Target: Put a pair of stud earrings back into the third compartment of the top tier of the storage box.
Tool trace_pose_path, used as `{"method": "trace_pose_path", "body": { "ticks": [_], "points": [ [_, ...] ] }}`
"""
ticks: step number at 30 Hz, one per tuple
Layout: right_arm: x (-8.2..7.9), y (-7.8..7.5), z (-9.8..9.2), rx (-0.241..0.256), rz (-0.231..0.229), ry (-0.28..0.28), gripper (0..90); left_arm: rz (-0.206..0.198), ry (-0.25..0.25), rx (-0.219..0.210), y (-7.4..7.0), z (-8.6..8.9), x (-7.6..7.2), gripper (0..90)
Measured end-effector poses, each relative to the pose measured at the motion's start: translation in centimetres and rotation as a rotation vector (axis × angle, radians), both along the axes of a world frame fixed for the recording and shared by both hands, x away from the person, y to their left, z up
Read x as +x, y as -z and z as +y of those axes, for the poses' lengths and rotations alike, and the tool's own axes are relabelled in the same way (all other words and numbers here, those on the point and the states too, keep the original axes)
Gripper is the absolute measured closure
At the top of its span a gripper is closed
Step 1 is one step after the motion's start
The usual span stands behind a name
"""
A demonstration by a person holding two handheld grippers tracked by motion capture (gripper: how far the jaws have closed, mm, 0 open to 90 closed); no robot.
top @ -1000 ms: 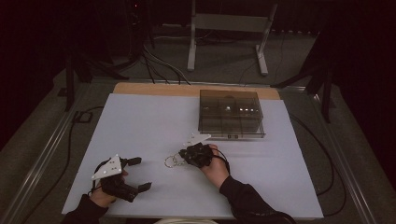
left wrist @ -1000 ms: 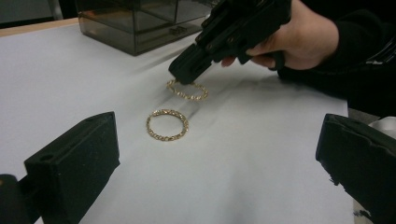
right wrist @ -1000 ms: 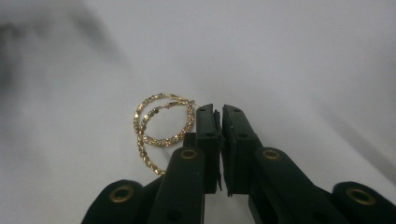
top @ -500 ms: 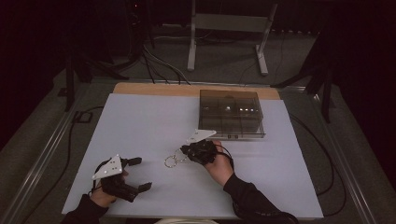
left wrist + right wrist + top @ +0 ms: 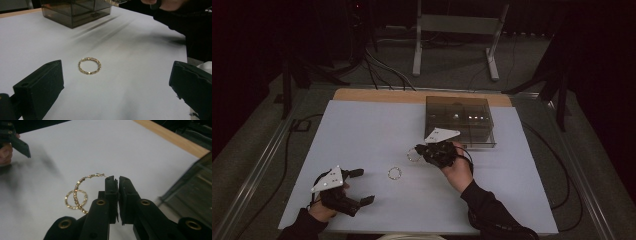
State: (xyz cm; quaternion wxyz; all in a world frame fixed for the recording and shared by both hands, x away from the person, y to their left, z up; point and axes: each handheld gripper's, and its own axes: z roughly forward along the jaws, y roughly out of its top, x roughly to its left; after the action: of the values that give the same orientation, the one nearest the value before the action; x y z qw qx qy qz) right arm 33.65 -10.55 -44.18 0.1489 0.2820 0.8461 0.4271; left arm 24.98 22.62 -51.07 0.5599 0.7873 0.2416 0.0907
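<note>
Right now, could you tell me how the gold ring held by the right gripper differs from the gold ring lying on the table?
The held ring hangs on edge, pinched in the shut jaws of the right gripper, while the table ring lies flat and untouched on the white table. The held ring is up near the smoked box; the table ring lies in front of the open left gripper. Both are thin, gold, textured hoops.

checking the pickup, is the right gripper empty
No, the right gripper has its jaws shut on a gold hoop, lifted above the second hoop on the table.
</note>
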Motion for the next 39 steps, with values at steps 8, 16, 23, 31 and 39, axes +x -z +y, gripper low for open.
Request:
{"method": "trace_pose_path", "body": {
  "ticks": [8,16,23,31,39],
  "points": [
    [0.6,-1.5,-2.2,0.013,-0.023,0.051,86.4,0.001,-0.001,-0.002,0.0,0.0,0.0,0.5],
    [1.4,-2.5,-4.9,0.022,-0.036,0.122,86.4,0.004,0.003,0.0,0.0,0.0,0.0,0.5],
    [2.0,-3.2,-7.5,0.023,-0.048,0.188,86.4,0.005,-0.001,-0.004,0.0,0.0,0.0,0.5],
    [2.6,-3.3,-9.8,0.013,-0.053,0.253,86.4,0.006,-0.002,-0.005,0.0,0.0,0.0,0.5],
    [3.0,-3.1,-12.0,0.003,-0.051,0.317,86.3,0.005,0.0,0.0,0.0,-0.1,0.0,0.5]
  ]
}}
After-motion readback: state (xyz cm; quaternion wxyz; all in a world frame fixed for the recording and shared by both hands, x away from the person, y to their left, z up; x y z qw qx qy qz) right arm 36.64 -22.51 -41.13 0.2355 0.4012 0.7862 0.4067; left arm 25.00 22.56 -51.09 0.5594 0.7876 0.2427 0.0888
